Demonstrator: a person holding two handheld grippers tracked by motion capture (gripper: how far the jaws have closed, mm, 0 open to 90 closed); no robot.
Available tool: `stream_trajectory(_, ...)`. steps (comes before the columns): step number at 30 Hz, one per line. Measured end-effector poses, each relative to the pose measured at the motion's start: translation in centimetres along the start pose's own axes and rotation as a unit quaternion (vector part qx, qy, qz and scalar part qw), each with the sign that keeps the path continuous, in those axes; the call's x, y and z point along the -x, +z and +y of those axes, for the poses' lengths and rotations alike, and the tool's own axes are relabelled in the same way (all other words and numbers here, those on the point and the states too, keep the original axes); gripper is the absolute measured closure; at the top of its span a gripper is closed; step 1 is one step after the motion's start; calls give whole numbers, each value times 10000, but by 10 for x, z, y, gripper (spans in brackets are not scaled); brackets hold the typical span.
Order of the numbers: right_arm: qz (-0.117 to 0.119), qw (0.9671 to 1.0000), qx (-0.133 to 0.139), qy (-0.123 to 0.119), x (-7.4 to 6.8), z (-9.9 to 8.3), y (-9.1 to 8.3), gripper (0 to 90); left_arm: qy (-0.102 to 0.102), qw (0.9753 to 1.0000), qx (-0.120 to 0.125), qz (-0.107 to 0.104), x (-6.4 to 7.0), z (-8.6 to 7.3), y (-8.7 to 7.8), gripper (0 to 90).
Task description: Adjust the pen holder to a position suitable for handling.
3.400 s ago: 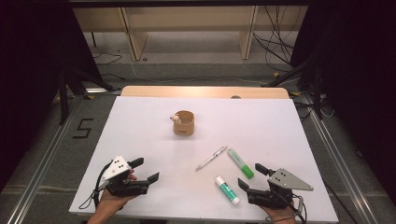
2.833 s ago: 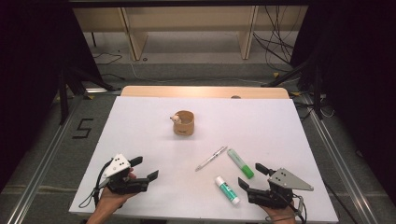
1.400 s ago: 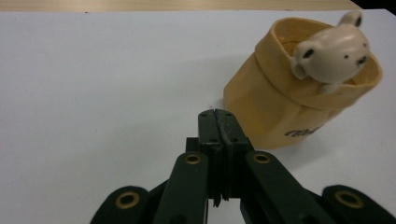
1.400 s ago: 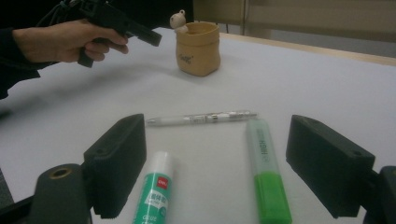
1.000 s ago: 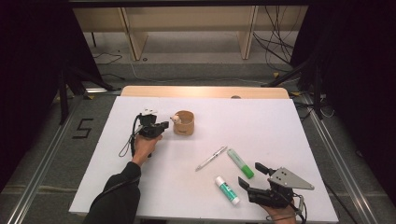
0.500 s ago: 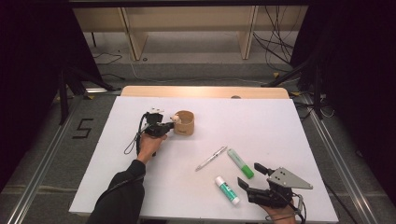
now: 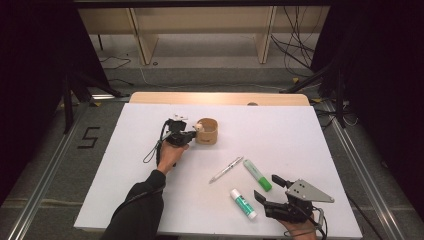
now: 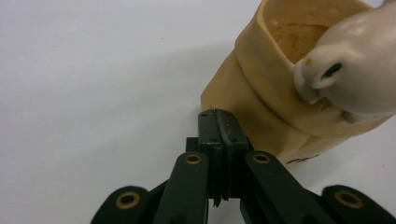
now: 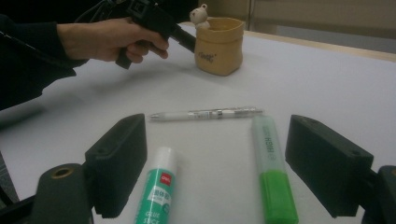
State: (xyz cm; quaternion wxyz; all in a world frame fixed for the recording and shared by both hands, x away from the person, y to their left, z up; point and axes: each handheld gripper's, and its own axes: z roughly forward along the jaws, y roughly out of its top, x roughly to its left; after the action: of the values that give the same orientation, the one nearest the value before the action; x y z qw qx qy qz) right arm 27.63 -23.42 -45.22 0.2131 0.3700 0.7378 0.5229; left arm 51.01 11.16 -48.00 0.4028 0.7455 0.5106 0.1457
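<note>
We have the left gripper (image 8: 218, 122), fingers closed and empty, against the cup (image 7: 206, 131) mid-frame; next, nudge it gently.

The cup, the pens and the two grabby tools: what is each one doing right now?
Cup: upright, open top, a little bear figure on its rim.
Pen: lying flat on the table.
Highlighter: lying flat, cap on.
Glue stick: lying flat, cap on.
Left gripper: jaws shut, tips against the cup's side.
Right gripper: jaws open, holding nothing.
</note>
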Motion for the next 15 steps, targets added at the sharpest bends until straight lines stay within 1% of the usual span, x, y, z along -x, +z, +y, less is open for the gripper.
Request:
stream_trajectory(1, -2, 10000, -4, -1, 0, 0, 0, 217, 0, 10000, 0, 0, 0, 0, 0, 893)
stream_trajectory(3, 3, 10000, -3, 9, 1, 0, 0, 218, 21, 10000, -11, -24, 5, 1, 2, 893)
stream_trajectory(5, 3, 10000, 1, 12, 1, 0, 0, 218, 7, 10000, 29, -15, 7, 1, 3, 893)
stream_trajectory(8, 5, 10000, 2, 11, 1, 0, 0, 220, 16, 10000, 14, -71, 12, 2, 6, 893)
stream_trajectory(9, 6, 10000, 2, 12, 0, 0, 0, 220, 16, 10000, 14, -71, 12, 2, 6, 893)
stream_trajectory(10, 6, 10000, 2, 11, 1, 0, 0, 220, 31, 9999, 2, -101, 15, 3, 8, 893)
stream_trajectory(11, 6, 10000, 2, 11, 1, 0, 0, 220, 31, 9999, 2, -101, 15, 3, 8, 893)
stream_trajectory(12, 10, 10000, 0, 11, 1, 0, 0, 221, 82, 9999, -33, -113, 17, 4, 9, 893)
stream_trajectory(15, 8, 10000, 3, 5, 0, 0, 0, 221, 100, 9999, -43, -129, 21, 4, 10, 893)
